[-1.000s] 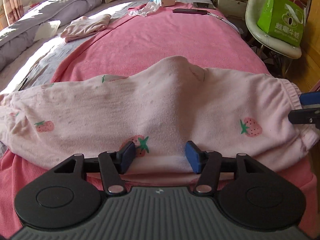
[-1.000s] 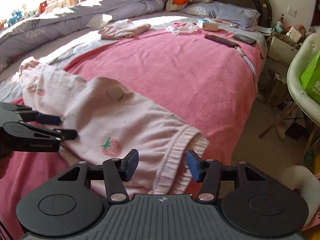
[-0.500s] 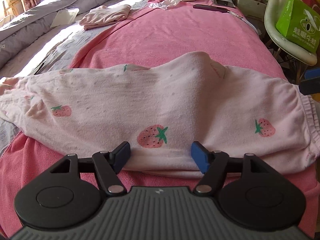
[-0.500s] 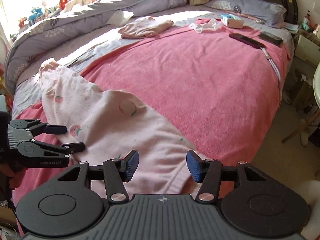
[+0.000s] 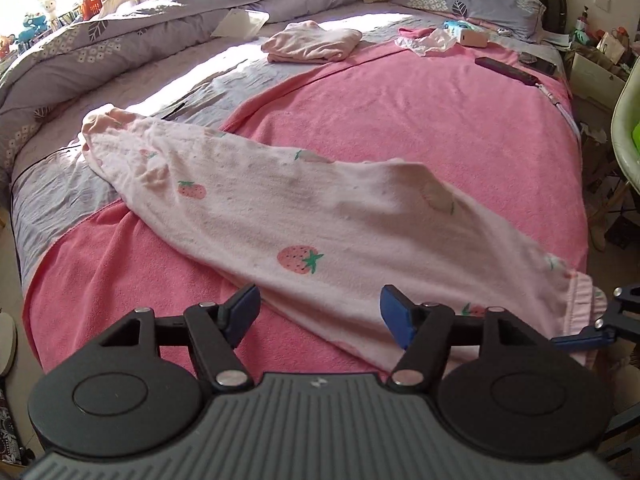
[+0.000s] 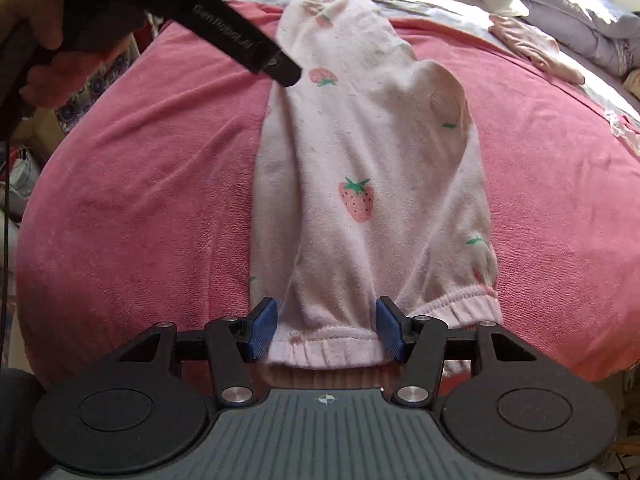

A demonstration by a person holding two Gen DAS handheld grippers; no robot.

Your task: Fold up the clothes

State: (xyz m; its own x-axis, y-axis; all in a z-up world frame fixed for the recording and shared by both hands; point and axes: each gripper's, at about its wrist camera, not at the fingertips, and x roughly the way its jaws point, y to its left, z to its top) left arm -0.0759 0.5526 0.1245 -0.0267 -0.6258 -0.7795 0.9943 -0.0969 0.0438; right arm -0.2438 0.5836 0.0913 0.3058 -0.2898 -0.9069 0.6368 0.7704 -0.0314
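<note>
The pale pink strawberry-print trousers (image 5: 320, 216) lie folded lengthwise on the pink blanket (image 5: 440, 120) that covers the near part of the bed, with the leg cuffs reaching onto the grey sheet (image 5: 48, 200) at the far left and the elastic waistband (image 6: 324, 350) at the near right edge of the bed.

Your right hand-held gripper (image 6: 326, 330) stands wide, one blue pad on either side of the waistband; the pads flank the gathered hem without pinching it.

Your left hand-held gripper (image 5: 318, 314) is likewise spread wide and holds nothing; it hovers over the near long edge of the trousers, its right pad over the cloth and its left pad over bare blanket. In the right wrist view its black finger (image 6: 240, 46) points at the trouser leg near a strawberry motif, with your hand (image 6: 44, 40) behind it.

Farther up the bed lie a folded pink garment (image 5: 312, 44), a dark flat object (image 5: 508, 70), a grey duvet (image 5: 120, 40) and a pillow (image 5: 472, 4).
</note>
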